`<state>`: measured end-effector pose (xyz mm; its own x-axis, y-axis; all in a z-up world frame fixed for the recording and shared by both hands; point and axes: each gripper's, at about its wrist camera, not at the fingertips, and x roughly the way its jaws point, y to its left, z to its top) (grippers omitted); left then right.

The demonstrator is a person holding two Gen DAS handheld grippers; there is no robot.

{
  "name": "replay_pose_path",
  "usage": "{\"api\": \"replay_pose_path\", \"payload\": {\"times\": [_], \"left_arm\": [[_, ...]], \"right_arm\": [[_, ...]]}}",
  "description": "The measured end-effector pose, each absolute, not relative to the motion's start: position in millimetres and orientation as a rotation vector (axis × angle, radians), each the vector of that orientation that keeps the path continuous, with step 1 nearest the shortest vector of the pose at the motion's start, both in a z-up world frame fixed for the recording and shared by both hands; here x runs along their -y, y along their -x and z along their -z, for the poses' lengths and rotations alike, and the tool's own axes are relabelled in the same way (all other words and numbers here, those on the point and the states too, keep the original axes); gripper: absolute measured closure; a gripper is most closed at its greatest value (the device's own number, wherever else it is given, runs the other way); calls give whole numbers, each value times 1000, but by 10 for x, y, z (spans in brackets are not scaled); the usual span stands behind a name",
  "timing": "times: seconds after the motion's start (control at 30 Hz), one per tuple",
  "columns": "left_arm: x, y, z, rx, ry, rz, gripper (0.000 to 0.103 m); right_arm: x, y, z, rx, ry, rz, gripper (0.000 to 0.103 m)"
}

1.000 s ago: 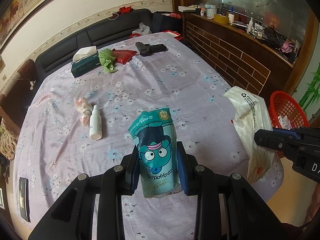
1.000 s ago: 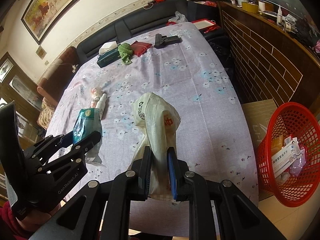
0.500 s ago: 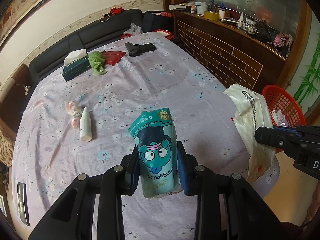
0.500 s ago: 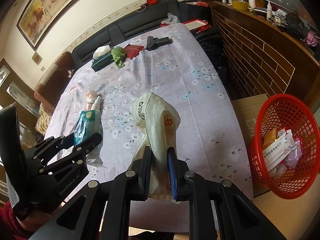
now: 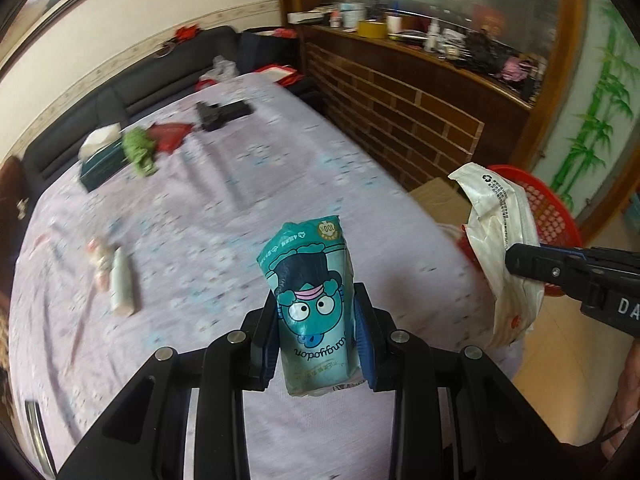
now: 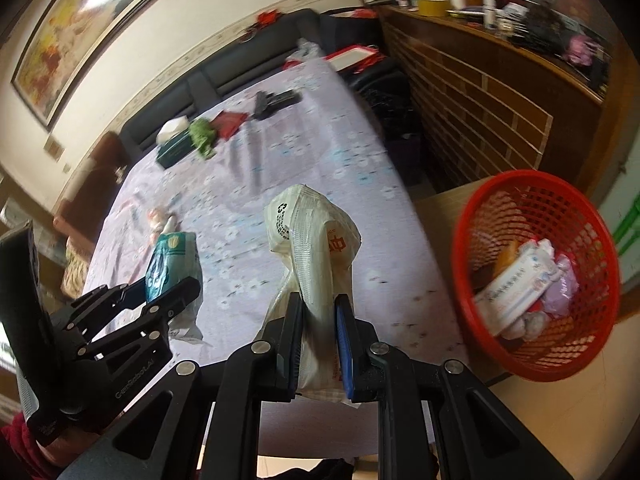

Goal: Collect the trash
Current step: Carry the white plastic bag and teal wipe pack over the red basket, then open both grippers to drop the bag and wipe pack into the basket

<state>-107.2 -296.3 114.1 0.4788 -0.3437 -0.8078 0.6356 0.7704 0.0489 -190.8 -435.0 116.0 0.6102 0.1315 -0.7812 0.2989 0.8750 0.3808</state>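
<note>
transport: right gripper (image 6: pixel 318 340) pinching white bag (image 6: pixel 316 248), left gripper (image 5: pixel 316 340) pinching teal packet (image 5: pixel 314 300) (both clamped); release only above red basket (image 6: pixel 560 344) at 3 o'clock.

The left gripper (image 5: pixel 316 336) is matt black plastic with small bright metal screw heads, and its jaws carry blue pads. Between them sits a teal wrapper (image 5: pixel 312 300) of thin glossy plastic film, crinkled and printed with a cartoon face. The right gripper (image 6: pixel 319 344) has the same matt black finish and blue pads; the cream bag (image 6: pixel 316 248) in it looks like soft, creased plastic film with a faint sheen. The bench (image 6: pixel 320 168) is covered in lilac cloth with a flower print, matt and lightly wrinkled. The red basket (image 6: pixel 536 272) is shiny moulded plastic mesh. The side counter (image 5: pixel 400 112) looks like polished brown wood.
</note>
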Motion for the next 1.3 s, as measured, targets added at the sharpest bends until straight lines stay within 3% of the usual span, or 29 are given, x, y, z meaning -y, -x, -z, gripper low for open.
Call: {"api": "replay_pose_path", "payload": {"times": [0.67,0.77,0.8,0.83,1.1,1.3], "left_arm": [[4775,1410,-1148,-982,-403,1055,68],[4905,1408,-1137,-980,-399,1062,61],[4938,1405,-1135,-977,-399,1063,52],[4946,1388,-1137,-971,-397,1061,49],[4887,1360,-1119,-946,-407,1011,42],[4707,1361,-1112,-902,-440,928,39]], "right_arm": [[5920,2781,-1145,-833,-742,466,86],[6021,2800,-1157,-827,-741,474,86],[6069,2795,-1168,-825,-742,478,85],[6098,2792,-1171,-825,-741,479,83],[6280,2787,-1164,-816,-743,513,74],[6191,2714,-1116,-832,-728,487,73]]}}
